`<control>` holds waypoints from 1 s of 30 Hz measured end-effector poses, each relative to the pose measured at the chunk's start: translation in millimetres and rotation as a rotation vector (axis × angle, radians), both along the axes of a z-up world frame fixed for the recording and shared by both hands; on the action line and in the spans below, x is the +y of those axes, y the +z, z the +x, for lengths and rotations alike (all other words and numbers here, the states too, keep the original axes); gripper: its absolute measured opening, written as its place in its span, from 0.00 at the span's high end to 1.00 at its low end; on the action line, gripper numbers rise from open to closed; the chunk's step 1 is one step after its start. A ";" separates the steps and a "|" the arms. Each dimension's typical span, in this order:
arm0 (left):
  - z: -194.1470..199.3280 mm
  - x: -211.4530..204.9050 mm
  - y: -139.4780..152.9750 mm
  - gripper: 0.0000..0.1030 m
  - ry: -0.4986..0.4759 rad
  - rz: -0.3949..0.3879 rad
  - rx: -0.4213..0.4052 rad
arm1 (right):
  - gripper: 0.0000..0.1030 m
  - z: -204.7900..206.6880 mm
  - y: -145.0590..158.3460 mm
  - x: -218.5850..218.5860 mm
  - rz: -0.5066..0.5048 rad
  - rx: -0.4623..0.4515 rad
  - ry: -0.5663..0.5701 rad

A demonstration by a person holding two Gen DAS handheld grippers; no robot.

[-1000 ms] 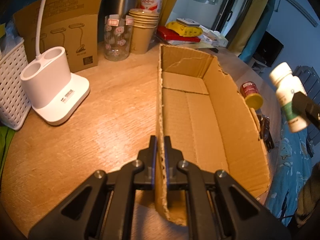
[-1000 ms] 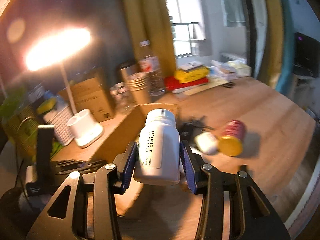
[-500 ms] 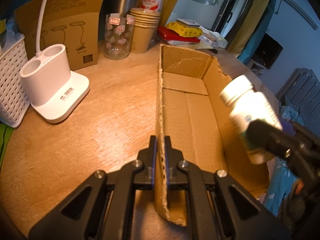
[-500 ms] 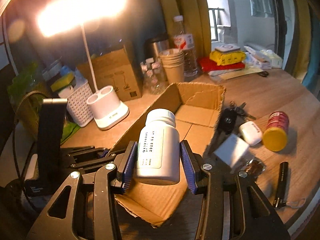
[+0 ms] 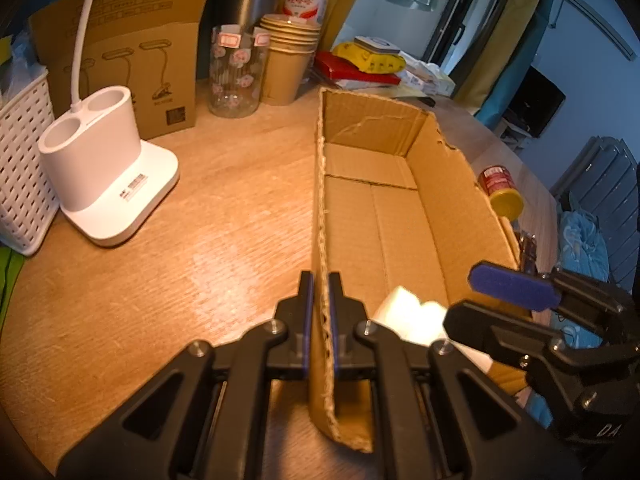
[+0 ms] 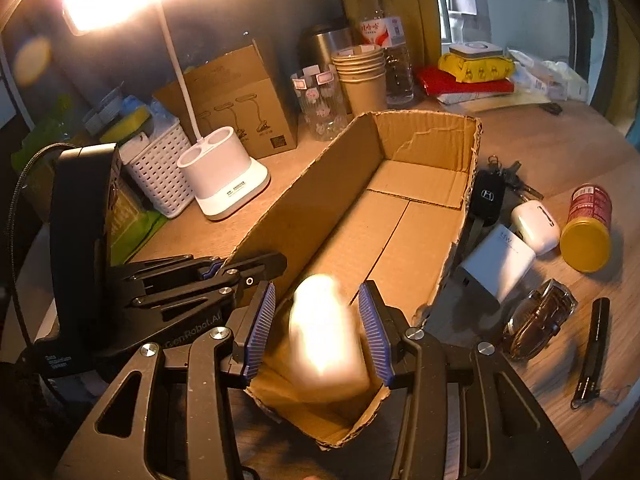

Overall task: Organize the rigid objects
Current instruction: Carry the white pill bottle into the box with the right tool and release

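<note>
White bottle (image 6: 326,336) blurred btwn right fingers (image 6: 372,330), label unreadable; left fingers (image 5: 306,312) pinching box wall (image 5: 320,240).

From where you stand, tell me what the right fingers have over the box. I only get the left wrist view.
Observer: A white bottle sits between the right gripper's fingers, low inside the near end of the cardboard box. It is blurred, so I cannot tell whether the pads press on it.
Operator: Name what lies on the table past the box's right wall, near the red can.
Observer: A car key lies against that wall. A white earbud case and a white charger lie beside it.
</note>
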State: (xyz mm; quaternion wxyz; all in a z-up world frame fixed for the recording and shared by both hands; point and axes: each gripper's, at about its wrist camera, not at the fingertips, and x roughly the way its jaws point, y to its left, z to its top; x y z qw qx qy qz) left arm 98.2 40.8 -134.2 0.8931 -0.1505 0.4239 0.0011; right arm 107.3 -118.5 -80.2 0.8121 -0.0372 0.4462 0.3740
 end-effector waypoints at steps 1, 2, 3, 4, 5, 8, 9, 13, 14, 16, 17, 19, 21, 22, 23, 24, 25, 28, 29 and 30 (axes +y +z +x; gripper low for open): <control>-0.1 0.0 -0.1 0.94 0.000 0.001 0.000 | 0.55 0.1 0.7 -1.2 0.004 0.002 -0.001; 0.0 0.1 -0.1 0.94 0.000 0.001 0.000 | 0.55 -0.3 1.3 -2.3 0.007 0.002 -0.003; -0.1 -0.1 -0.1 0.94 0.000 0.001 0.000 | 0.54 -1.0 3.2 -4.3 0.013 -0.003 -0.008; -0.1 -0.2 0.0 0.94 0.000 0.003 0.001 | 0.54 -2.0 5.2 -6.6 0.021 -0.009 -0.011; -0.1 -0.1 -0.1 0.94 0.000 0.003 0.000 | 0.54 -3.1 7.5 -9.2 0.029 -0.015 -0.016; 0.4 -0.2 0.0 0.94 0.000 0.007 0.001 | 0.53 -4.8 16.0 -17.6 0.047 -0.041 -0.038; 0.5 -0.2 -0.1 0.94 0.000 0.008 0.001 | 0.53 -4.2 17.7 -19.9 0.050 -0.047 -0.045; 0.3 -1.0 0.2 0.94 0.001 0.014 0.001 | 0.53 -2.3 30.2 -38.7 0.053 -0.100 -0.104; 0.4 -1.0 0.1 0.94 0.001 0.015 0.001 | 0.53 -1.8 32.5 -43.7 0.051 -0.111 -0.117; 0.4 -1.3 0.0 0.94 0.002 0.016 0.002 | 0.53 -0.2 37.3 -54.3 0.045 -0.137 -0.148; 0.5 -1.2 0.0 0.94 0.003 0.017 0.003 | 0.53 0.9 39.4 -60.8 0.040 -0.151 -0.165; 0.7 -1.6 0.2 0.94 0.003 0.019 0.003 | 0.53 3.7 42.0 -72.2 0.021 -0.176 -0.201; 0.7 -1.7 0.3 0.94 0.003 0.018 0.003 | 0.53 6.0 42.7 -83.5 -0.002 -0.202 -0.238; 0.7 -1.7 0.3 0.94 0.003 0.019 0.003 | 0.53 7.3 42.4 -88.8 -0.015 -0.214 -0.255; 0.7 -1.7 0.4 0.94 0.003 0.019 0.004 | 0.53 8.6 41.8 -94.6 -0.030 -0.227 -0.276; 0.8 -1.8 0.3 0.94 0.004 0.020 0.004 | 0.53 9.3 41.4 -98.4 -0.040 -0.236 -0.291; 1.1 -2.1 0.4 0.94 0.004 0.022 0.005 | 0.53 10.8 40.7 -104.2 -0.052 -0.246 -0.312; 1.5 -2.0 0.4 0.94 0.005 0.025 0.007 | 0.53 12.9 39.7 -115.8 -0.077 -0.267 -0.348; 1.6 -2.0 0.5 0.94 0.005 0.026 0.008 | 0.53 13.3 39.8 -118.2 -0.086 -0.274 -0.357; 1.5 -2.0 0.5 0.94 0.004 0.026 0.007 | 0.53 13.6 39.8 -120.3 -0.094 -0.280 -0.365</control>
